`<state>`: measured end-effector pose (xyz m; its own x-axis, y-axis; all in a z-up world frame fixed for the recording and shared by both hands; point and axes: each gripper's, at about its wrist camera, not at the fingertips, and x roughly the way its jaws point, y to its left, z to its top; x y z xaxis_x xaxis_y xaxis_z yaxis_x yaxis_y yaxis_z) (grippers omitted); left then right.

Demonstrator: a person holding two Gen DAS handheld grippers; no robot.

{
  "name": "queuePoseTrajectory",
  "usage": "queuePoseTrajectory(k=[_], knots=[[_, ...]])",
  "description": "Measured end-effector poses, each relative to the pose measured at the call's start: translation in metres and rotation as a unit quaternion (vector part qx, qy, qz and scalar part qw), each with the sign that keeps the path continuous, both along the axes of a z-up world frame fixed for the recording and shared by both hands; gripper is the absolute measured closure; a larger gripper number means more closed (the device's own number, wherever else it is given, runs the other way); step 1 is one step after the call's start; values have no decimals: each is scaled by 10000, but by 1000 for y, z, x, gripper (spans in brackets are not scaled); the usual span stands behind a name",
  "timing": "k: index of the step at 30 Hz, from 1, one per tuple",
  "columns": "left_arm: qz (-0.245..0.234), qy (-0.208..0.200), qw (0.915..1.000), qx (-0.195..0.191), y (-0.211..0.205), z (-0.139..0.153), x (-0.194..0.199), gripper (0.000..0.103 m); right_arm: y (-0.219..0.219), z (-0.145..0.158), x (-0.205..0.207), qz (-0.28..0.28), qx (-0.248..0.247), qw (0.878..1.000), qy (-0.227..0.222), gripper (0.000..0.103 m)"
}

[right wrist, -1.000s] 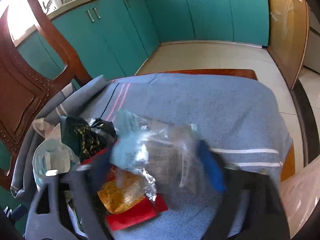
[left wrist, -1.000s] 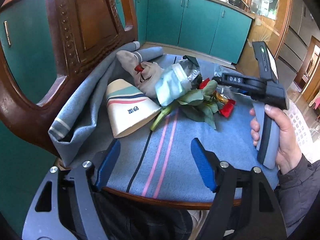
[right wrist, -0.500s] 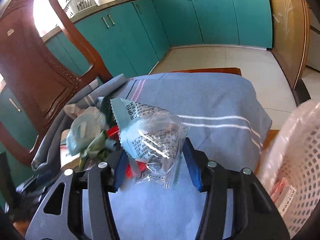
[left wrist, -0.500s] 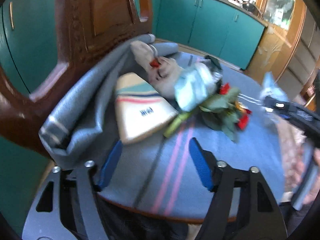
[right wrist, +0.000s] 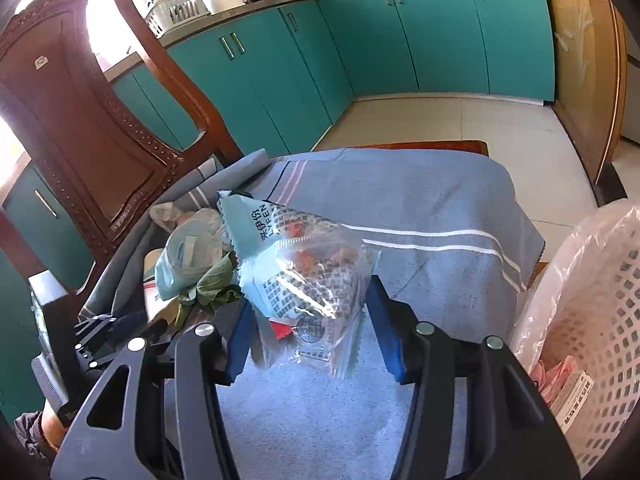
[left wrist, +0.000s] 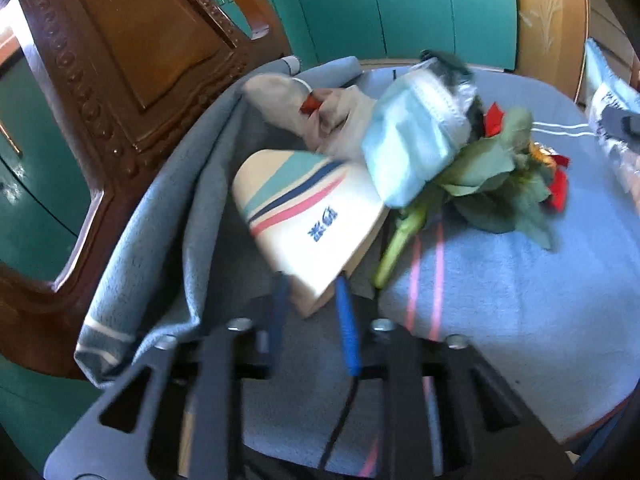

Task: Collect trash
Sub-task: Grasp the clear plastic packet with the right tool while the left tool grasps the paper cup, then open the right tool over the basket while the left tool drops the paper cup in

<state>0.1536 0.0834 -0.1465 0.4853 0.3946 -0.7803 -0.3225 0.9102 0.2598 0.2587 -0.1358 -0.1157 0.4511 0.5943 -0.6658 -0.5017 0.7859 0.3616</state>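
Observation:
My left gripper (left wrist: 314,300) is shut on the lower edge of a flattened paper cup (left wrist: 304,220) with teal, navy and pink stripes, lying on the blue cloth. Behind the cup lie a blue face mask (left wrist: 416,148), a crumpled beige wrapper (left wrist: 340,116), green leaves (left wrist: 492,184) and red scraps (left wrist: 558,188). My right gripper (right wrist: 312,332) holds a clear and teal plastic snack bag (right wrist: 304,268) between its fingers, lifted above the cloth; the bag also shows at the right edge of the left wrist view (left wrist: 612,120). The jaws stand fairly wide around the bag.
A white plastic basket (right wrist: 600,320) lined with a clear bag stands at the right, with some trash inside. A carved wooden chair back (left wrist: 120,92) rises at the left. The blue striped cloth (right wrist: 420,216) covers the round seat. Teal cabinets (right wrist: 400,40) stand behind.
My left gripper moved forward and closed on the paper cup's edge. My right gripper lifted the snack bag off the pile and carried it toward the basket.

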Motion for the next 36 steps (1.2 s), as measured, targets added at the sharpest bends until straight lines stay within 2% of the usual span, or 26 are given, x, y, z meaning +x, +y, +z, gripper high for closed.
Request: queuePoseTrajectory(k=[1, 4, 10, 16, 20, 23, 31, 36], knots=[[10, -15, 10000, -29, 1, 0, 0, 89, 1, 0, 0, 12, -2, 10000, -12, 50], [26, -149, 9999, -35, 2, 4, -4, 96, 1, 0, -1, 24, -16, 10000, -36, 50], [-69, -582, 9982, -158, -4, 30, -27, 98, 0, -1, 0, 12, 10, 10000, -2, 50], [-425, -1235, 9905, -421, -20, 72, -52, 98, 3, 2, -4, 50, -67, 9999, -99, 50], [-619, -1395, 9872, -463, -37, 86, -59, 98, 5, 1, -8, 17, -219, 9996, -193, 50], [-761, -1451, 9854, -451, -44, 88, -59, 98, 2, 8, -14, -96, -311, 9986, -424, 50], [-1169, -1517, 9769, -949, -73, 90, -52, 98, -54, 43, -28, -689, -281, 9908, -1128, 50], [-1588, -1584, 9669, -1216, -101, 97, -40, 98, -124, 38, -23, -1345, -315, 9856, -978, 50]])
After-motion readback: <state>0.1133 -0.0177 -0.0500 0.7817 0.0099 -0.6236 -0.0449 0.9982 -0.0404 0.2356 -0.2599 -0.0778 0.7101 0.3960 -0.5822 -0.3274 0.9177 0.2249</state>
